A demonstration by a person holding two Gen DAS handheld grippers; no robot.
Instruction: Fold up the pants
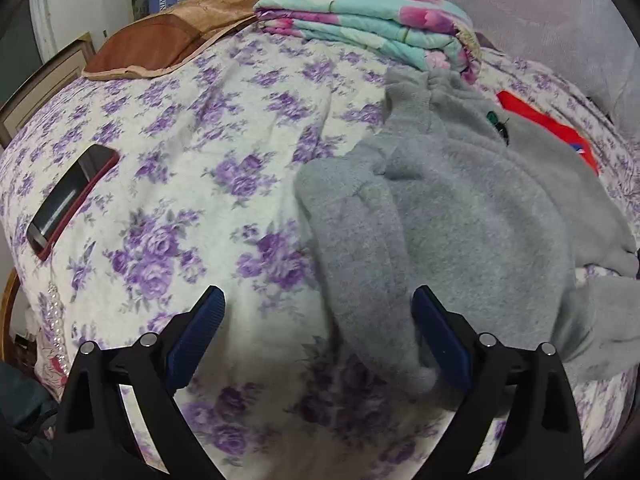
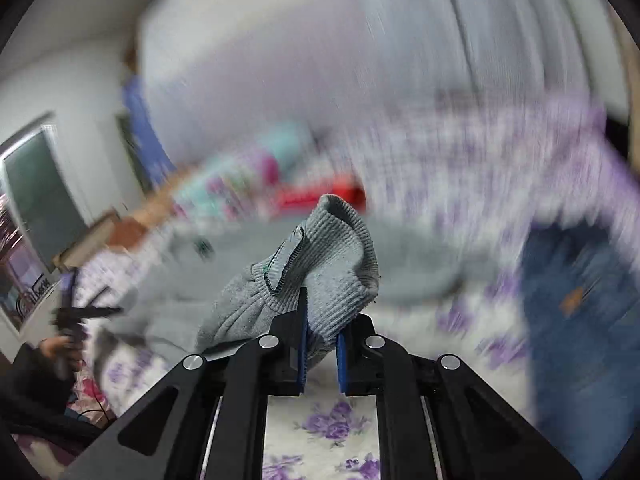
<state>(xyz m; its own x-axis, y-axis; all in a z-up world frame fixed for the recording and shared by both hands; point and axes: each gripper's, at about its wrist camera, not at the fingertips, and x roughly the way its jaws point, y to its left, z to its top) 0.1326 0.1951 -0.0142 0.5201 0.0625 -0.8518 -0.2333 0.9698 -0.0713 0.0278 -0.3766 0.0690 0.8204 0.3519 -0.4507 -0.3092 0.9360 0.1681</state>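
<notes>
Grey fleece pants [image 1: 448,216] lie bunched on the bed's floral sheet [image 1: 192,184], on the right of the left wrist view. My left gripper [image 1: 318,320] is open and empty, just above the sheet, its right finger [image 1: 440,340] against the near edge of a pant leg. My right gripper [image 2: 320,340] is shut on the ribbed grey cuff [image 2: 332,272] of the pants and holds it lifted above the bed. The right wrist view is heavily blurred by motion.
A phone in a red case [image 1: 68,200] lies at the bed's left. A folded floral quilt [image 1: 372,28] and a brown pillow [image 1: 156,44] sit at the far side. A red item [image 1: 552,128] lies behind the pants. Blue denim [image 2: 580,312] lies at the right.
</notes>
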